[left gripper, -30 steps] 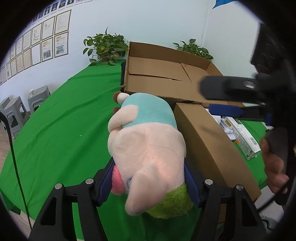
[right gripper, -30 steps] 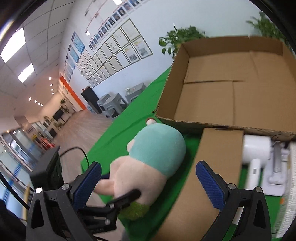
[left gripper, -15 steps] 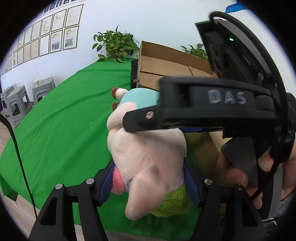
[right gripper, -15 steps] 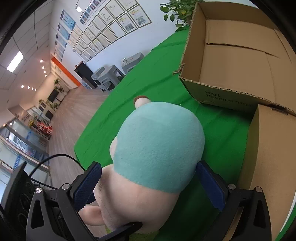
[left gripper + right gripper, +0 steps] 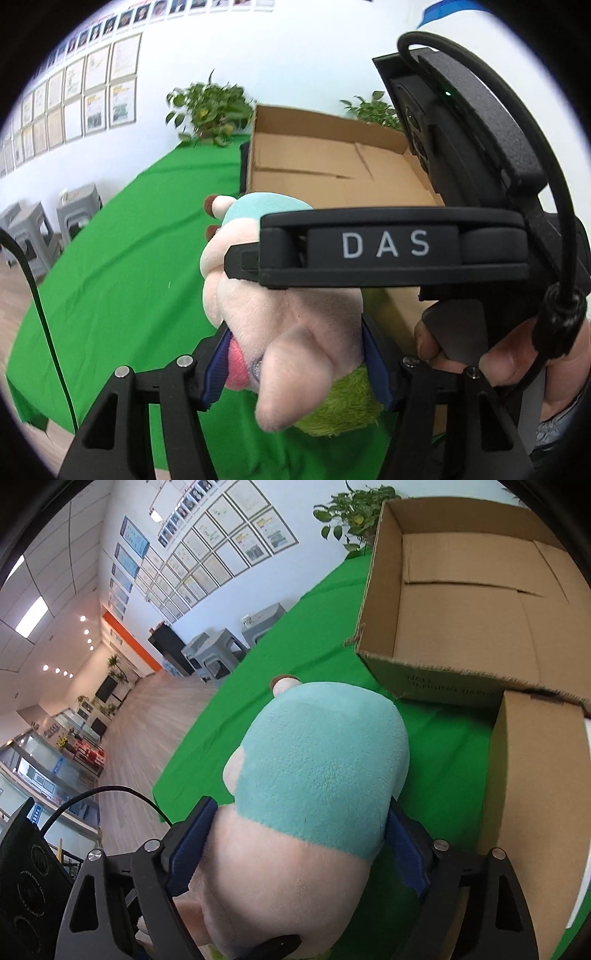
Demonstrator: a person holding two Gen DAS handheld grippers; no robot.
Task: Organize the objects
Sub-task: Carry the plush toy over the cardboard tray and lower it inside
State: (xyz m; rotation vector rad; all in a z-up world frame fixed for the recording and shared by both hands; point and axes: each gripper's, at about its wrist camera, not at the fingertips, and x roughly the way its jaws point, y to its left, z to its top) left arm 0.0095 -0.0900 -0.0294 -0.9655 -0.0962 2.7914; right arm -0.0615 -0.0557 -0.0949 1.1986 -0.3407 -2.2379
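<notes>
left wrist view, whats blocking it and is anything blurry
Left wrist view: the right gripper's black body fills the right side, hiding most of the cardboard box; the potted plant is smeared. Right wrist view: edges bend; the plush toy is sharp.

left gripper jaws clamp plush toy | right gripper above | cardboard box behind

Plush toy lies on table, near its front edge. Toy sits between pads of left gripper at one end and between pads of right gripper at other end. Right gripper body crosses over toy in left wrist view. Open cardboard box stands on table behind toy. Second carton just right of toy, before open box. Plants behind box, by wall. Stools on floor left of table.
</notes>
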